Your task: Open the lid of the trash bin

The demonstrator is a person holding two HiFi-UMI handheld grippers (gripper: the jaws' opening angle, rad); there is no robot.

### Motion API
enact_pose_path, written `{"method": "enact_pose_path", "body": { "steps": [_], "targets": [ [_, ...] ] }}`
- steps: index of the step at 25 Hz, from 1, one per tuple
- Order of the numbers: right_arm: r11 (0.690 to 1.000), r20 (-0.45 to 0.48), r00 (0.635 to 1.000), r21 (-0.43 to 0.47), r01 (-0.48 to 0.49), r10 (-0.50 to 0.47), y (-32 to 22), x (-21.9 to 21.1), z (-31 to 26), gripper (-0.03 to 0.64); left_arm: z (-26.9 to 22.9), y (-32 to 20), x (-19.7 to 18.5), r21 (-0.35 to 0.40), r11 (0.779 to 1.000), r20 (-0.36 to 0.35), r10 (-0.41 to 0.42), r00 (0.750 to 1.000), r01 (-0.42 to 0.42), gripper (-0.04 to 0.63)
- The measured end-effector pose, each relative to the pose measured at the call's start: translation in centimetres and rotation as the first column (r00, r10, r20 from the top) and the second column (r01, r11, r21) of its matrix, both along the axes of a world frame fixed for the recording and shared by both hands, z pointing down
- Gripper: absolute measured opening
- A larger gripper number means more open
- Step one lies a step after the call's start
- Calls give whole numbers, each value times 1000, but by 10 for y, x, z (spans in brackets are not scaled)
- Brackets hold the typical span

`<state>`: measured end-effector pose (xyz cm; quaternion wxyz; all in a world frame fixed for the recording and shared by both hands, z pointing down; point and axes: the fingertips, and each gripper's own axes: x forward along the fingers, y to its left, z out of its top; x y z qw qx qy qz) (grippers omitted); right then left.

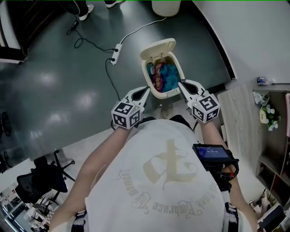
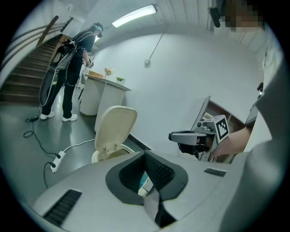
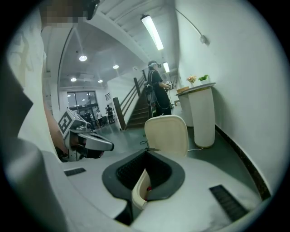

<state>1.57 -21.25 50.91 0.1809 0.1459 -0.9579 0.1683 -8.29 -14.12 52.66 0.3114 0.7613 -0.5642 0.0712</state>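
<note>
The cream trash bin [image 1: 163,94] stands on the dark floor just ahead of me with its lid [image 1: 157,47] tipped up and back. Blue and red rubbish [image 1: 167,77] fills it. My left gripper [image 1: 146,90] is at the bin's front left rim and my right gripper [image 1: 181,83] is at its front right rim, both with jaws together and nothing held. The raised lid [image 2: 115,127] and the right gripper [image 2: 174,135] show in the left gripper view. In the right gripper view I see the lid [image 3: 166,135] and the left gripper [image 3: 108,146].
A white power strip [image 1: 117,53] and its cable lie on the floor left of the bin. A white pedestal [image 1: 166,7] stands behind it by the wall. Wooden shelves [image 1: 272,118] are at my right, an office chair [image 1: 38,179] at my left. A person [image 2: 72,77] stands by the stairs.
</note>
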Motion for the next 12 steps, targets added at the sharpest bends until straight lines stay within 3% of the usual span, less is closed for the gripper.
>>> {"method": "enact_pose_path", "body": {
  "steps": [12],
  "targets": [
    [998,71,995,7,-65,64,8,23,-20,5,-18,2,1,36,999,17,10,1000,-11,14]
  ]
}}
